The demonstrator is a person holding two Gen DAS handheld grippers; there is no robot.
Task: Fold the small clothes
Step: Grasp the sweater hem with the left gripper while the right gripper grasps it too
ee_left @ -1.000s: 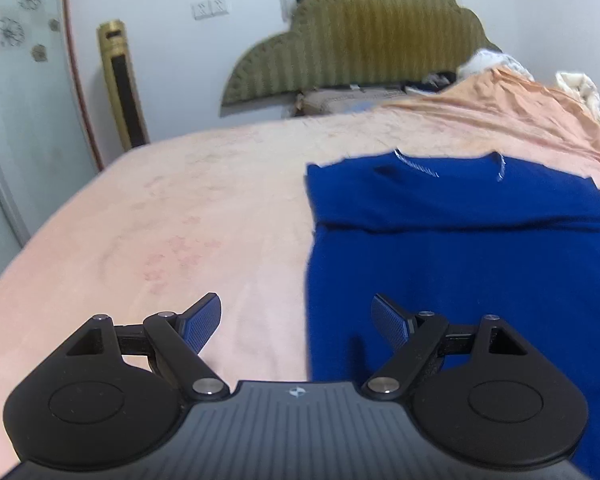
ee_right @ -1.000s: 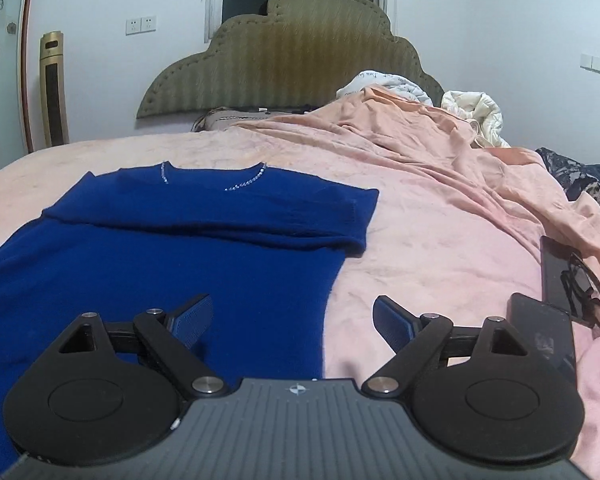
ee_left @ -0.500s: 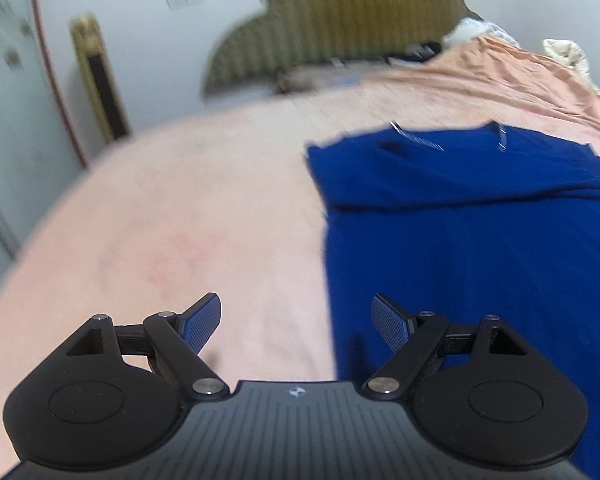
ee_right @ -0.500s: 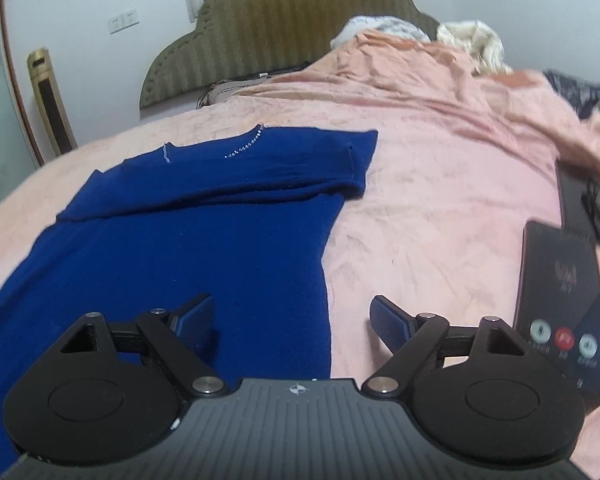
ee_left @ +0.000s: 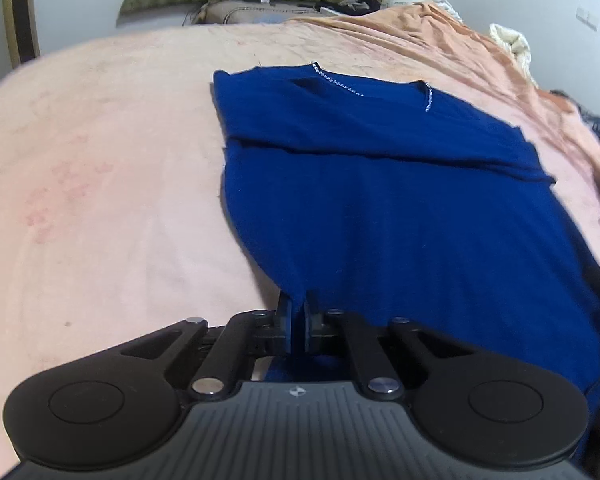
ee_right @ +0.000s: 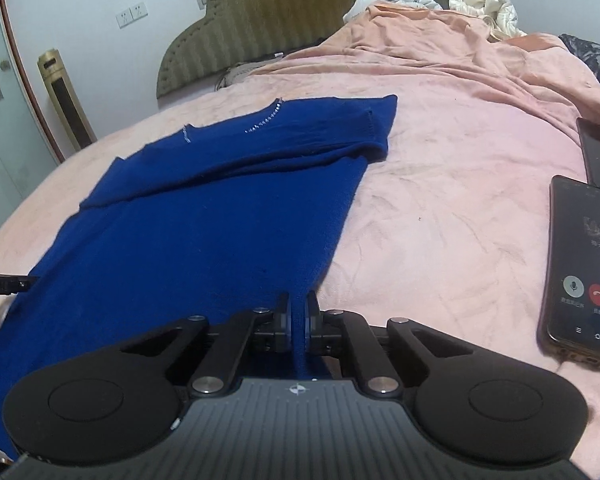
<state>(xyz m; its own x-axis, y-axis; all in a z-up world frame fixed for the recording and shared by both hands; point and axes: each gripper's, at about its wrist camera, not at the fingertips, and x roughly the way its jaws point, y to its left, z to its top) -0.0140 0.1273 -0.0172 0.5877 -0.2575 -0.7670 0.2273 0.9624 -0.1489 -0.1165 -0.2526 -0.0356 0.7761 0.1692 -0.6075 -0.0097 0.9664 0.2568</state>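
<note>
The blue top (ee_left: 380, 200) lay flat on the pink bedsheet (ee_left: 100, 200), neckline toward the headboard (ee_right: 300, 20), with its sleeves already folded across the chest into 1 band. Both claws had just been closing, and each now had cloth between its pads: the left claw (ee_left: 297, 322) was clamped on the hem at the near left corner, and the right claw (ee_right: 299, 318) was clamped on the hem at the near right corner.

The step in hand looked like the bottom-to-top fold. To do it well, both corners would need to rise together and only just clear of the bed, so that the body of the top did not drag or bunch. They should travel at the same pace toward the neckline, keeping the hem taut between the 2 claws without stretching the knit. The hem should land square with the shoulder line, and each claw should let go only once the cloth rested flat.

The phone (ee_right: 580, 272) lay on the sheet just beside the right claw, apart from the cloth; the right hand's path should keep clear of it.
</note>
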